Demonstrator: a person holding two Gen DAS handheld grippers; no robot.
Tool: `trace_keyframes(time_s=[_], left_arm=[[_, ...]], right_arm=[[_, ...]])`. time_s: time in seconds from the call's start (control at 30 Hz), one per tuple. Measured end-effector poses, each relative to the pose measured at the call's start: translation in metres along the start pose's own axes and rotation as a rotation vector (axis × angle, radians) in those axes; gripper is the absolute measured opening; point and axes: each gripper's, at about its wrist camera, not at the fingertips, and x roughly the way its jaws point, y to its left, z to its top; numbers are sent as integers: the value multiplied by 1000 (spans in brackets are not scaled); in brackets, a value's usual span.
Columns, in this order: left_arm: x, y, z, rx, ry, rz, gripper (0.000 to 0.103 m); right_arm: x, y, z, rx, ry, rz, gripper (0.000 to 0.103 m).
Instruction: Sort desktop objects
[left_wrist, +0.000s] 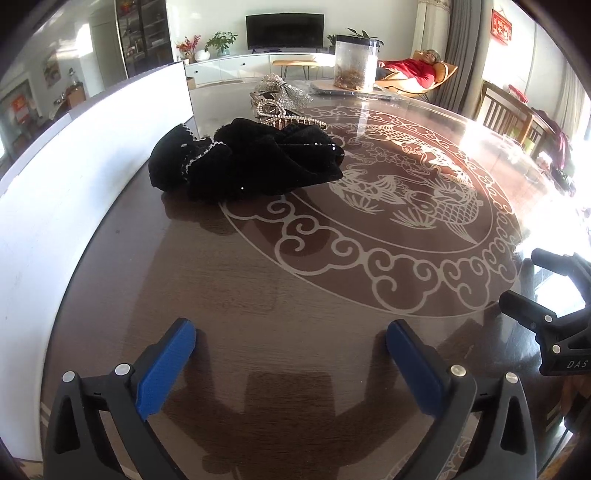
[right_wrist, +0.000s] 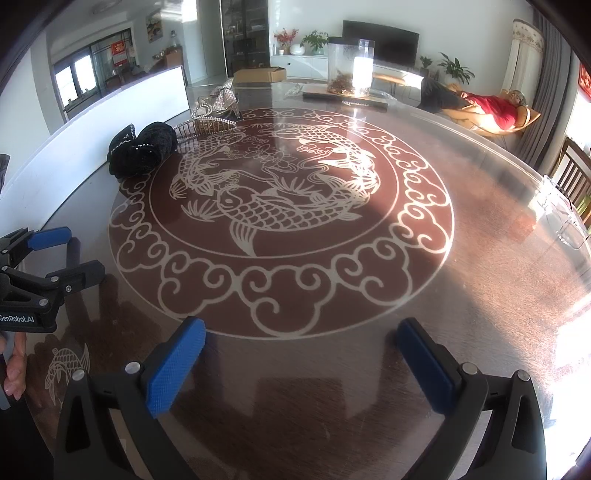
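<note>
A black fabric hair bow with rhinestone trim (left_wrist: 243, 162) lies on the round brown table (left_wrist: 295, 350), at the far left of its fish medallion. Behind it sit a rhinestone hair claw (left_wrist: 280, 114) and a silver glitter bow (left_wrist: 284, 90). My left gripper (left_wrist: 291, 350) hovers wide open over bare wood near the front edge, nothing between its blue pads. In the right wrist view the black bow (right_wrist: 142, 151) and the sparkly clips (right_wrist: 216, 110) lie far left. My right gripper (right_wrist: 301, 354) is open too and holds nothing. The left gripper (right_wrist: 55, 258) shows at that view's left edge.
A clear plastic jar (left_wrist: 356, 64) stands on a flat board at the table's far side. A white panel (left_wrist: 74, 177) curves along the table's left edge. A clear lidded box (right_wrist: 565, 218) sits at the right rim. A person in red reclines in a chair (right_wrist: 491, 109) beyond the table.
</note>
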Motion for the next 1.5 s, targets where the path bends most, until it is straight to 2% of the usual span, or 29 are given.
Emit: trace_keyframes(time_s=[1.07, 1.5], left_arm=[[1, -1, 1, -19, -3, 20, 103], [-2, 5, -2, -78, -5, 60, 103]], right_arm=[[1, 0, 0, 0, 0, 0, 103], [1, 0, 0, 0, 0, 1, 103]])
